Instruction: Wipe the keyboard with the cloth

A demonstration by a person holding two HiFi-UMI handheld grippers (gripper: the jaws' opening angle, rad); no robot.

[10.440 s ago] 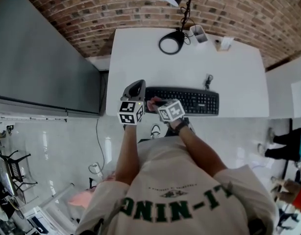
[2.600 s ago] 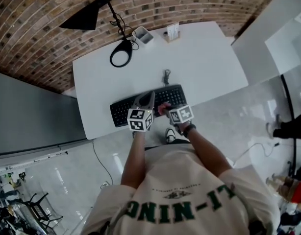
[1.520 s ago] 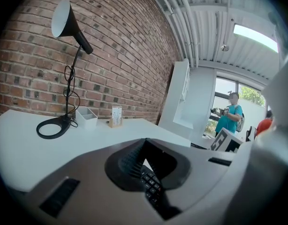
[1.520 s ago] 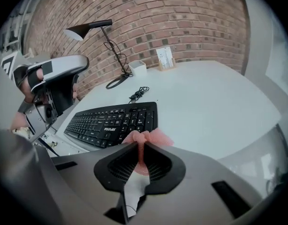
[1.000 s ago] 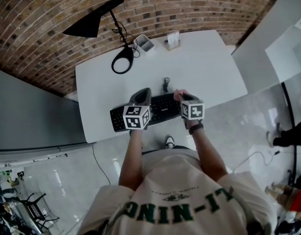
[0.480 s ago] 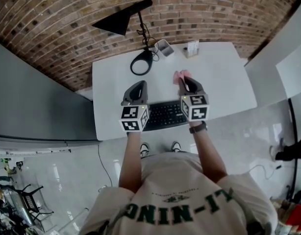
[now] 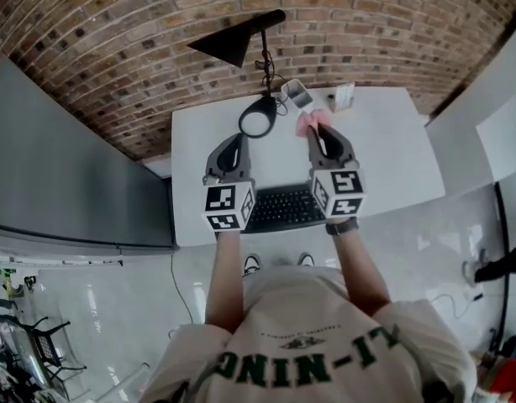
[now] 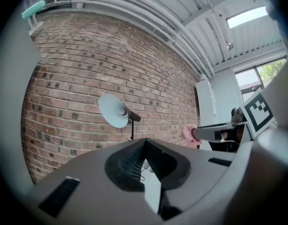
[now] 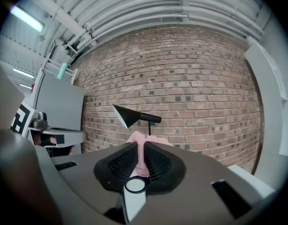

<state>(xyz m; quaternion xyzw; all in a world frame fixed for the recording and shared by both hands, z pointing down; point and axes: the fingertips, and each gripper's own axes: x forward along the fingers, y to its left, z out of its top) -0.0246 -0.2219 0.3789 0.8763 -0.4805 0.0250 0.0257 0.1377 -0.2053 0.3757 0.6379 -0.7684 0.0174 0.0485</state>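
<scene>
R gripper (image 7: 321, 133) – jaws clenched on crumpled pink cloth (image 7: 306, 123). L gripper (image 7: 234, 141) – jaws together, empty. Flat black keyboard (image 7: 285, 209) lies below both.

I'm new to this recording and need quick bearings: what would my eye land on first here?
The pink cloth pinched in the right tool, held up above the white table near the black lamp by the brick wall. The left tool hangs beside it, shut and empty, while the black keyboard lies at the table's near edge below both.
</scene>
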